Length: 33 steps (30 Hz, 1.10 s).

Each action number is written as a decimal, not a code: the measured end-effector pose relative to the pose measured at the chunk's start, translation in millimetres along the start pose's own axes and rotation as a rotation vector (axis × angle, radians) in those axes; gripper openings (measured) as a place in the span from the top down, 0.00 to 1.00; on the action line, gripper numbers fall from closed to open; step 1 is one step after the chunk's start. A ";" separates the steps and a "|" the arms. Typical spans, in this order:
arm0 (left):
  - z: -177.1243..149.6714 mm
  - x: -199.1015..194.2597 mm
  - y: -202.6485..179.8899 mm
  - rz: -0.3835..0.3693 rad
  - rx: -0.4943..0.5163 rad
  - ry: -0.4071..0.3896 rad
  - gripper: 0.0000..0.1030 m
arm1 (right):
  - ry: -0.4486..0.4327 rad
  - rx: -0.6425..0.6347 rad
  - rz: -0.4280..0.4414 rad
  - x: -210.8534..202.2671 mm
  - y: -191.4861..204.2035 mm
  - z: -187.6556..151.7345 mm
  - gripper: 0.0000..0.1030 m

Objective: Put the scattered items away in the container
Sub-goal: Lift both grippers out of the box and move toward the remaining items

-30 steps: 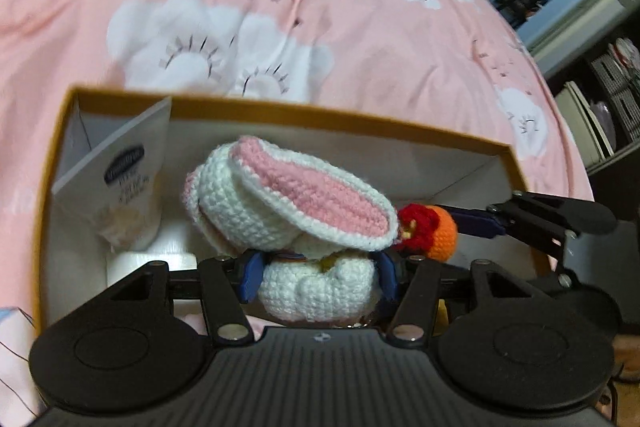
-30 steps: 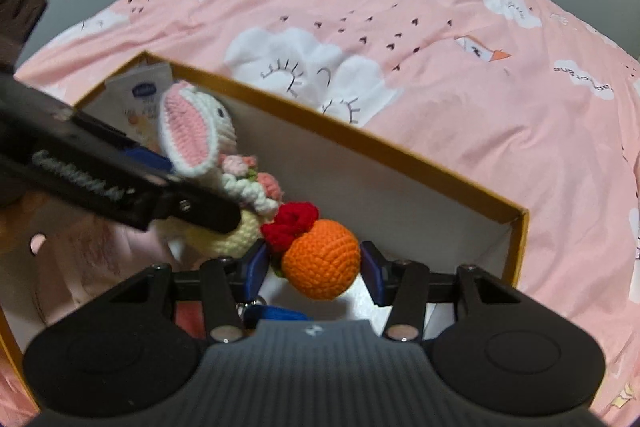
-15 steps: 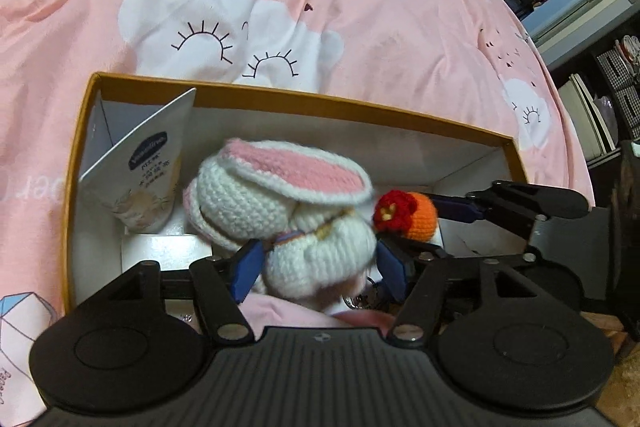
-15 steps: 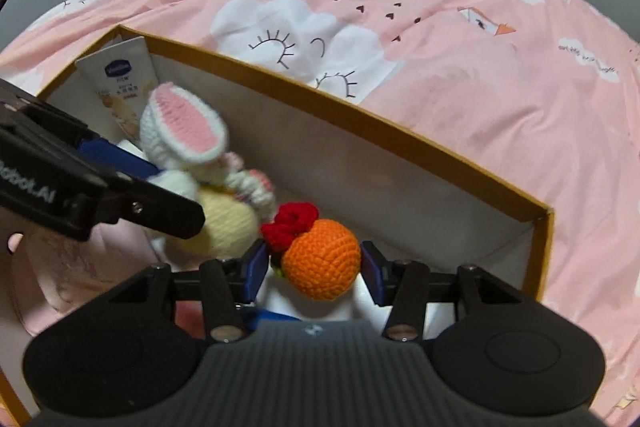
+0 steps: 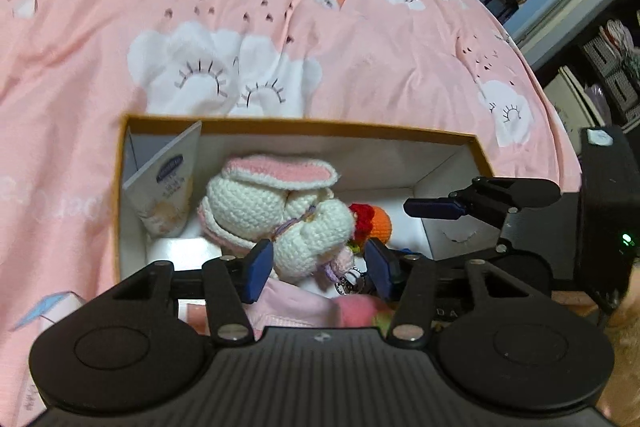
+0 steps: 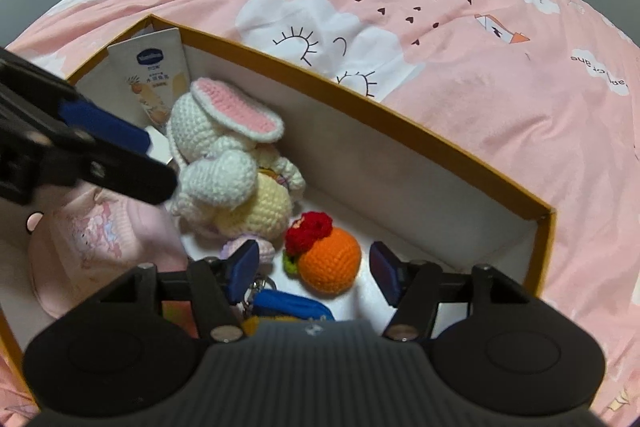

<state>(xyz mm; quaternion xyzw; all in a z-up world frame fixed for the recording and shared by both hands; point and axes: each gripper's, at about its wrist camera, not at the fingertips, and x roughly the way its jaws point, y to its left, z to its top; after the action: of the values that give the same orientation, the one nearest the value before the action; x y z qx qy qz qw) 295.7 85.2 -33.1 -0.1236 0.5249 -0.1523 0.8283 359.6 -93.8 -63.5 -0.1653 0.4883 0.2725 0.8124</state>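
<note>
The right gripper (image 6: 314, 269) is opening, its blue pads standing clear on either side of the crocheted orange (image 6: 330, 259), which is sitting on the floor of the box (image 6: 440, 151). The left gripper (image 5: 316, 269) is closing a little, yet its jaws are gaping, with the crocheted rabbit (image 5: 280, 215) lying free between and beyond them, gripped by neither pad as far as I can tell. I'd guess trouble could come on the way out: a pad might be snagging the yarn or the rabbit's metal keyring (image 5: 350, 283) and dragging a toy back over the rim. The rabbit is slumping on its side, white with pink-lined ears and a pale yellow belly, leaning near a cream tube (image 6: 154, 83); the orange is wearing a red flower.
</note>
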 end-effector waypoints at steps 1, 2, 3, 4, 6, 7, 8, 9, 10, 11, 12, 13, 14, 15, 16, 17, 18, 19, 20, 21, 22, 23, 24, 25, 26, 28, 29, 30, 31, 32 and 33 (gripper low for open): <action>-0.7 -5.2 -4.1 0.004 0.011 -0.010 0.43 | 0.003 0.008 0.000 -1.3 -0.4 -1.2 0.44; -1.4 -8.1 -7.9 0.001 0.021 -0.013 0.43 | 0.002 0.026 0.006 -2.8 -0.8 -2.5 0.49; -2.1 -10.9 -12.6 0.002 0.027 -0.011 0.43 | 0.000 0.040 0.014 -4.3 -0.5 -3.5 0.50; -3.7 -13.9 -16.6 0.012 0.032 -0.011 0.43 | -0.006 0.052 0.027 -6.5 0.3 -4.6 0.50; -10.2 -22.3 -27.2 0.035 0.081 -0.015 0.43 | -0.012 0.063 0.049 -12.2 3.5 -7.2 0.50; -13.9 -26.6 -30.9 0.047 0.095 -0.016 0.43 | -0.012 0.060 0.039 -15.2 5.9 -8.4 0.50; -17.7 -30.7 -33.1 0.055 0.101 -0.024 0.43 | -0.017 0.061 0.020 -19.5 8.4 -10.0 0.50; -23.0 -37.1 -35.8 0.053 0.110 -0.041 0.43 | -0.027 0.063 0.011 -23.8 10.0 -11.7 0.50; -27.2 -42.1 -37.4 0.049 0.114 -0.053 0.43 | -0.039 0.064 0.008 -27.7 11.0 -13.8 0.50; -32.1 -47.9 -39.9 0.052 0.114 -0.064 0.43 | -0.056 0.074 0.002 -33.7 12.5 -16.6 0.50; -37.8 -55.6 -43.1 0.050 0.110 -0.078 0.43 | -0.069 0.083 -0.004 -38.7 13.6 -19.9 0.50; -43.4 -63.6 -46.6 0.021 0.104 -0.084 0.43 | -0.080 0.092 -0.003 -43.0 14.3 -22.2 0.50; -47.0 -70.7 -49.8 -0.027 0.094 -0.070 0.43 | -0.091 0.123 -0.001 -50.3 15.9 -25.7 0.50; -50.9 -78.8 -52.7 -0.066 0.090 -0.071 0.46 | -0.091 0.160 0.003 -57.8 17.4 -26.4 0.50; -55.5 -88.4 -55.9 -0.069 0.112 -0.095 0.46 | -0.103 0.176 0.023 -65.8 19.9 -25.7 0.58; -61.3 -98.2 -60.3 -0.030 0.149 -0.123 0.43 | -0.141 0.162 0.046 -79.3 25.5 -28.2 0.54; -69.1 -108.8 -63.0 0.034 0.168 -0.155 0.41 | -0.167 0.143 0.055 -88.7 30.4 -31.4 0.51; -75.3 -115.4 -62.7 0.059 0.164 -0.178 0.40 | -0.191 0.123 0.048 -99.6 36.3 -37.1 0.50; -83.4 -121.5 -60.2 0.060 0.157 -0.197 0.38 | -0.211 0.108 0.024 -108.5 41.2 -43.3 0.49; -91.5 -125.2 -56.1 0.054 0.145 -0.205 0.38 | -0.234 0.097 0.008 -115.8 46.0 -49.9 0.49; -99.1 -126.7 -52.6 0.056 0.129 -0.210 0.38 | -0.260 0.089 -0.001 -122.4 49.0 -59.3 0.49; -107.2 -126.2 -50.0 0.065 0.119 -0.216 0.38 | -0.280 0.097 -0.016 -128.0 52.1 -70.7 0.49; -115.9 -124.1 -48.2 0.085 0.119 -0.217 0.38 | -0.290 0.112 -0.024 -131.1 53.6 -80.3 0.49; -123.0 -121.2 -46.7 0.107 0.119 -0.217 0.38 | -0.295 0.128 -0.025 -133.8 55.7 -90.8 0.49; -130.3 -118.4 -46.0 0.129 0.120 -0.215 0.38 | -0.296 0.139 -0.030 -136.7 59.4 -101.4 0.49; -144.1 -112.5 -45.6 0.152 0.131 -0.195 0.38 | -0.312 0.137 -0.050 -144.6 67.7 -121.7 0.49; -150.6 -109.1 -44.8 0.155 0.127 -0.186 0.37 | -0.323 0.135 -0.068 -148.0 73.1 -131.7 0.49; -157.7 -105.7 -43.2 0.157 0.119 -0.179 0.36 | -0.333 0.137 -0.085 -151.0 77.7 -140.6 0.49; -164.4 -102.2 -41.6 0.157 0.116 -0.172 0.35 | -0.344 0.146 -0.095 -153.5 82.2 -149.7 0.48; -170.7 -101.2 -39.8 0.156 0.113 -0.166 0.33 | -0.352 0.159 -0.098 -154.3 86.0 -158.1 0.47; -177.7 -97.0 -37.6 0.159 0.104 -0.152 0.32 | -0.356 0.176 -0.101 -154.1 89.3 -166.2 0.46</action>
<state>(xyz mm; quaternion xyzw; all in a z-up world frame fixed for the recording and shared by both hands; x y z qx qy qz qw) 90.9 79.6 -13.0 -0.0494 0.4601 -0.1032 0.8805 131.1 -154.9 -5.5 -0.0672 0.3501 0.2123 0.9099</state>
